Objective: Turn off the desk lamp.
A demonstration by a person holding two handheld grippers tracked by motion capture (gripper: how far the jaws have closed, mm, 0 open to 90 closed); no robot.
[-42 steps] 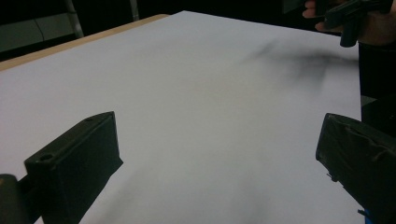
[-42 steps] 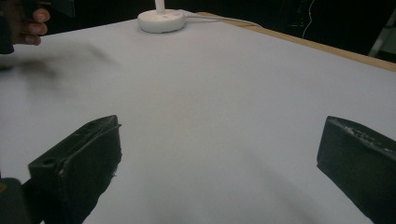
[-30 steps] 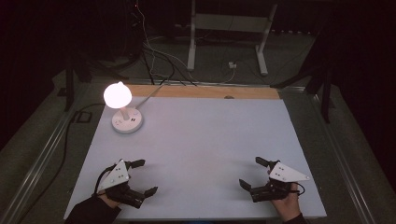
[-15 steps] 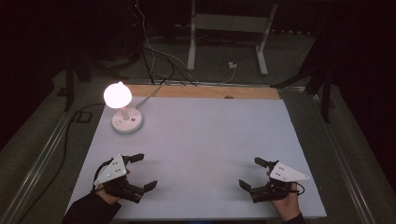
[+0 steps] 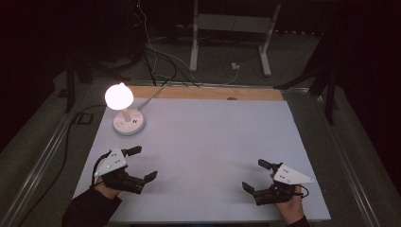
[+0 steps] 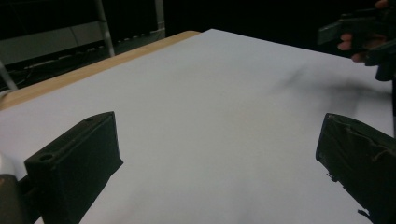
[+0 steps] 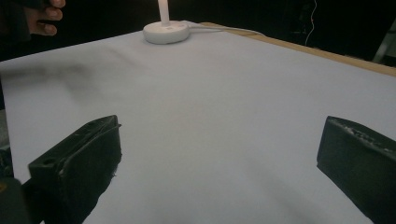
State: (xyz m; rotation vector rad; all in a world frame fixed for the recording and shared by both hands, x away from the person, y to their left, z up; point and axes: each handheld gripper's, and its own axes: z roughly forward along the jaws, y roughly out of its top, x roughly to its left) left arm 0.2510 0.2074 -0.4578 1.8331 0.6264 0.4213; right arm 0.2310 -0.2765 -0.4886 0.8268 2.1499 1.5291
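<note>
White sheet covers the counter [image 5: 208,156], with a strip of bare wood along its far edge at twelve o'clock. It is bare apart from the lamp [image 5: 124,113], which stands lit at about ten o'clock, its round base flat on the sheet, its cord trailing off the far edge. The right gripper view shows the base [image 7: 166,32] ahead and slightly left of centre.

The left gripper [image 5: 138,164] rests low at seven o'clock, jaws spread wide and gripping nothing; it is the nearer of the two to the lamp, which sits well apart beyond it. The left gripper view looks across the sheet toward the other hand, so this gripper does not point at the lamp. The right gripper [image 5: 256,175] sits at five o'clock, jaws likewise spread with only bare sheet between them.

The step in hand appears to be a reach for the lamp, likely with the left gripper. To do it well, turn that gripper toward ten o'clock first, so the stem falls between the jaws in its own view. Keep the jaws spread until they straddle the stem below the glowing shade. Come in level and slow; the base looks light and may slide or tip if nudged. Mind the cord behind the base. The right gripper may steady the base if needed.
</note>
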